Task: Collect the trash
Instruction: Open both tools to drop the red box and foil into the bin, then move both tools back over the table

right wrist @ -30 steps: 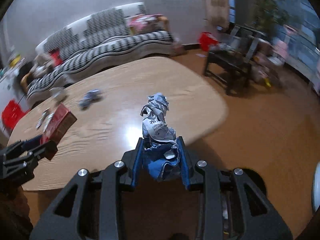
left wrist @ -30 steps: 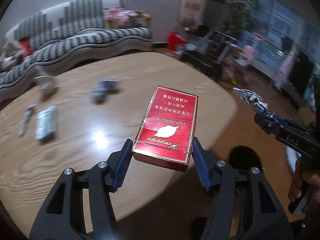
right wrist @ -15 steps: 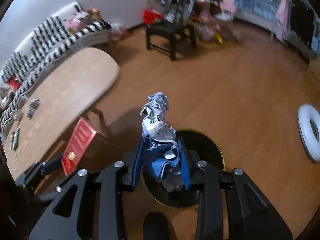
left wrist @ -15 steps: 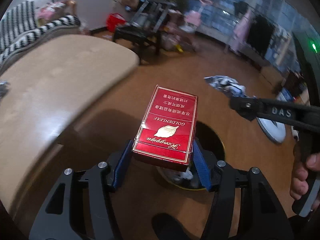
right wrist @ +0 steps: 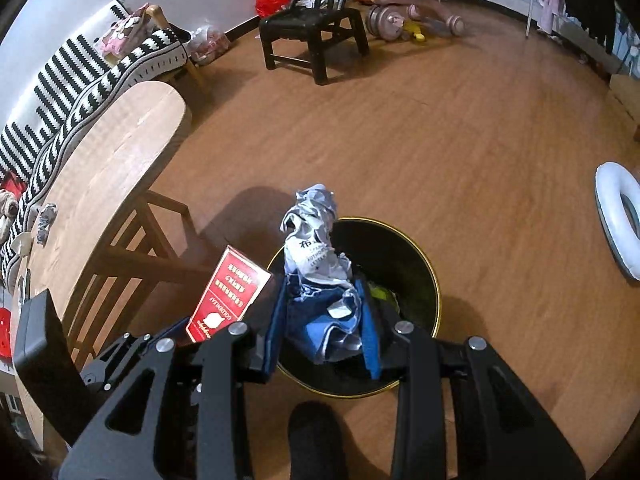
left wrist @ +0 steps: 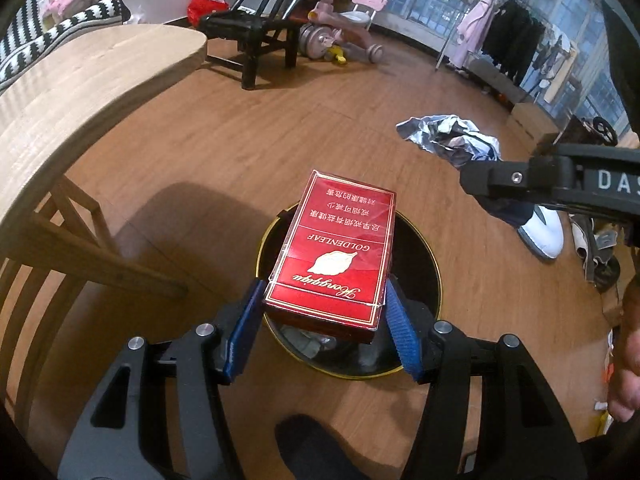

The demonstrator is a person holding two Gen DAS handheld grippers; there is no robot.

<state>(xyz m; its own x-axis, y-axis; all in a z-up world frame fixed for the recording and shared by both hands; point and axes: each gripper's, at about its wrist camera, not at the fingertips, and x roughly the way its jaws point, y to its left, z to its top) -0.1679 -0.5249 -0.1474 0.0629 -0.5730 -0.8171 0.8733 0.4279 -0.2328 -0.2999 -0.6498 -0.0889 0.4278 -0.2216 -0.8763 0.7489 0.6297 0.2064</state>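
Trash is what I carry in both claws, and I take the black bin as my landmark: the red cigarette pack hangs above the bin's mouth, and the crumpled wrapper hangs above it too, so that either piece should fall inside once let go, I judge

I have my left gripper clamped on the pack's two long sides near its lower end, its blue pads pressing the clear film; most of the box juts forward over the bin's near rim. The pack is glossy red with gold edging, a pale leaf emblem and printed lettering, and it looks square and uncrushed

My right gripper is closed narrowly on the wrapper, a wad of blue and silvery-white foil or paper with small print on it, its loose top poking up over the bin's far side

Inside the bin some earlier rubbish shows, yellow-green among it. A gold ring trims its rim. It stands on the wooden floor, beside a wooden chair tucked under the pale table. Farther from the bin stand a black chair and a striped sofa
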